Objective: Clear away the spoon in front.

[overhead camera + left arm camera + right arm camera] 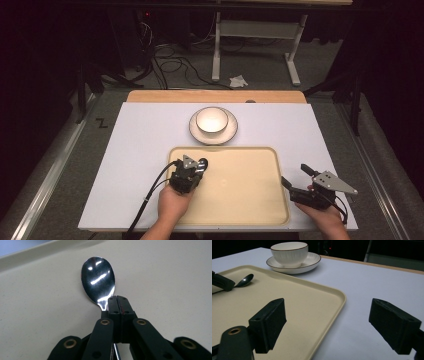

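Observation:
A shiny metal spoon [98,281] lies low over the cream tray [245,195], bowl end forward. My left gripper [117,302] is shut on the spoon's neck, above the tray's near-left part [192,167]. From the right gripper view the spoon [245,280] and the left jaws show at far left. My right gripper [327,322] stands open, straddling the tray's right rim [337,302], nothing between its jaws; in the high view it [297,180] sits just right of the tray. A white cup [212,120] stands on a saucer [231,131] beyond the tray.
The tray rests on a white mat [135,150] over a wooden table [165,95]. Cables trail from both grippers. Behind the table are floor cables and a white table frame [216,50].

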Available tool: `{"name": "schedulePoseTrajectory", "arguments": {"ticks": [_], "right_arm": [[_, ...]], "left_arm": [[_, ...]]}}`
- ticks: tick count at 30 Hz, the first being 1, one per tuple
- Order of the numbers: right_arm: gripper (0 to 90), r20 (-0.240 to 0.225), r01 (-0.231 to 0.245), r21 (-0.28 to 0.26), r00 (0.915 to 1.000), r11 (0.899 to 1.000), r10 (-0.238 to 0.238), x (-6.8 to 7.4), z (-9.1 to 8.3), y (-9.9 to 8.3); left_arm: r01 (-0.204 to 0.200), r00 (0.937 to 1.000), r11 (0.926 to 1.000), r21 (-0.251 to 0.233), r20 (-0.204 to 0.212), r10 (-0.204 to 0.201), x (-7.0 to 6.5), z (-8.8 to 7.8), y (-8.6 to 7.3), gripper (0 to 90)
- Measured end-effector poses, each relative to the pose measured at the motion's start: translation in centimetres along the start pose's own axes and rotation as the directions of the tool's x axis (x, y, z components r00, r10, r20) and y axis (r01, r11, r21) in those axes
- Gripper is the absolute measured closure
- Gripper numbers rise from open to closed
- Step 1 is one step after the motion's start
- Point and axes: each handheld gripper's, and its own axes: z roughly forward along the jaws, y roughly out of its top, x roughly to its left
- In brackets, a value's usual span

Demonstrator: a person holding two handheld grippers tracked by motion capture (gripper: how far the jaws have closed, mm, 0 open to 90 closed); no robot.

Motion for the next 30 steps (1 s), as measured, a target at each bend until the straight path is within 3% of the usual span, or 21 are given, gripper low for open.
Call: {"name": "schedulePoseTrajectory", "arguments": {"ticks": [30], "right_arm": [[14.9, -0.001, -0.001, 0.001, 1.0000, 1.000, 0.001, 0.0, 0.0, 0.0]], "left_arm": [[0.024, 0.9991, 0.9992, 0.031, -0.037, -0.023, 2.9, -1.5, -0.7, 90.0]]}}
